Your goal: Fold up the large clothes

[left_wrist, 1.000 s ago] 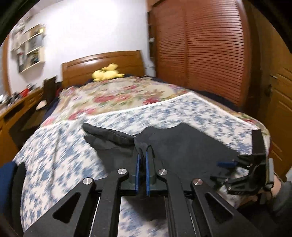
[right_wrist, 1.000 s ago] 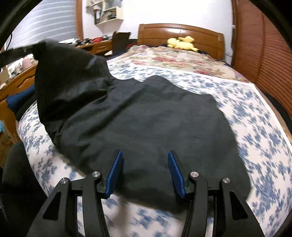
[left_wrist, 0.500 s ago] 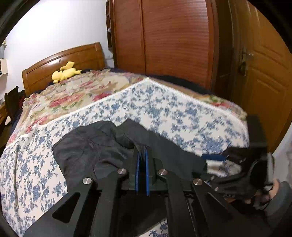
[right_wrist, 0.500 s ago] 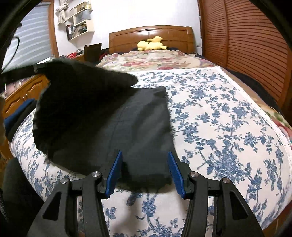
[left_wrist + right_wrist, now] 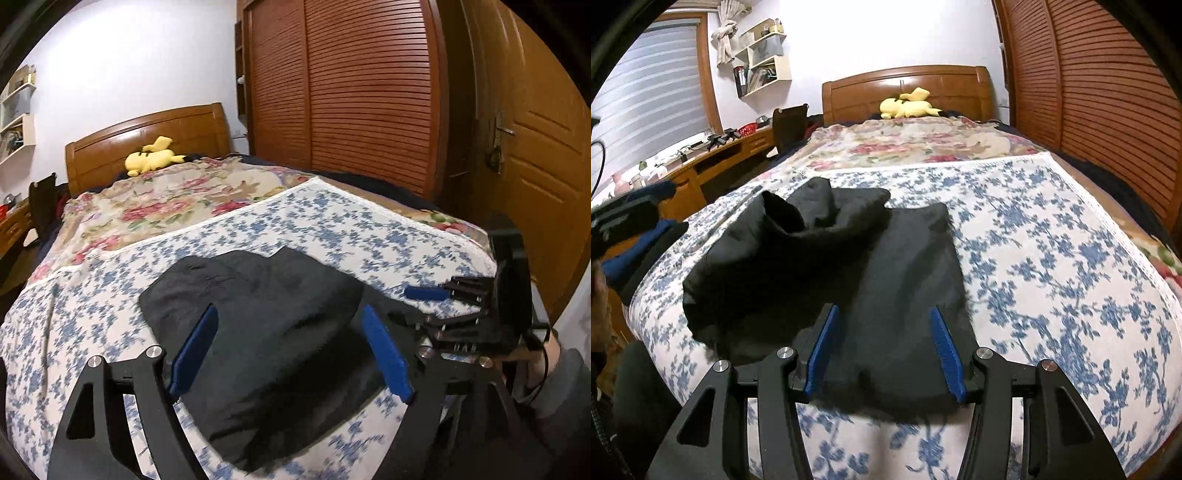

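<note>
A black garment (image 5: 266, 332) lies folded over itself on the blue-flowered bedspread (image 5: 110, 295) near the bed's foot. My left gripper (image 5: 288, 347) is open and empty, its blue pads spread just above the cloth. In the right wrist view the garment (image 5: 849, 266) shows a rumpled folded layer on its left half. My right gripper (image 5: 886, 347) is open and empty over the garment's near edge. The right gripper also shows at the right of the left wrist view (image 5: 428, 295).
A yellow plush toy (image 5: 908, 105) lies by the wooden headboard (image 5: 147, 136). A floral quilt (image 5: 916, 144) covers the bed's far half. A slatted wardrobe (image 5: 369, 92) and a door (image 5: 546, 166) stand on the right. A desk (image 5: 713, 158) is on the left.
My left gripper carried the garment's left part over to the right, opened and let it drop onto the rest. The right gripper stayed open near the hem.
</note>
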{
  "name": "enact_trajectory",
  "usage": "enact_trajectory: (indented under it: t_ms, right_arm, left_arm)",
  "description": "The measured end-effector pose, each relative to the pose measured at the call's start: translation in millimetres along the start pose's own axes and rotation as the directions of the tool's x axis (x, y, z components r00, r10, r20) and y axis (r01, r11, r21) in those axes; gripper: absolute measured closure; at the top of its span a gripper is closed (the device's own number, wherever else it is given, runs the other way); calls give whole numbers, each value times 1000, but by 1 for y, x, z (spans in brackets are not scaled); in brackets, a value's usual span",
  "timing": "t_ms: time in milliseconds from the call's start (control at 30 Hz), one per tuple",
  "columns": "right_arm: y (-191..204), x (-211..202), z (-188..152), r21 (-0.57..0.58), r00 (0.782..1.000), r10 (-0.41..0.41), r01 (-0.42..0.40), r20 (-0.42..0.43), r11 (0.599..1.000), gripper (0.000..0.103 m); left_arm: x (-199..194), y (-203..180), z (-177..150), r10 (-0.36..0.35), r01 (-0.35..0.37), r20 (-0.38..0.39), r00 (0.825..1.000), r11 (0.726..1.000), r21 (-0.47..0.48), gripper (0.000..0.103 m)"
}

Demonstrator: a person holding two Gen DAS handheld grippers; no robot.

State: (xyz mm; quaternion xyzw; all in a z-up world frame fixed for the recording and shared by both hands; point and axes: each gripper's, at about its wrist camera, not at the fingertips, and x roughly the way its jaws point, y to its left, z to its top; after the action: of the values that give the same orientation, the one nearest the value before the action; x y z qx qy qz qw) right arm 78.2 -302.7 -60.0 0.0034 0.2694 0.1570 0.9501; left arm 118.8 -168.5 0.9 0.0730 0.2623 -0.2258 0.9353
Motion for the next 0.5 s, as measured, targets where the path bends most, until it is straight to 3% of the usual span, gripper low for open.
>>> enact_trajectory:
  t_ms: [500]
  right_arm:
    - [23, 13, 22, -23, 998, 39, -37, 59, 999, 50]
  left_arm:
    - [-10, 73, -61, 85, -92, -59, 995, 989, -120, 22]
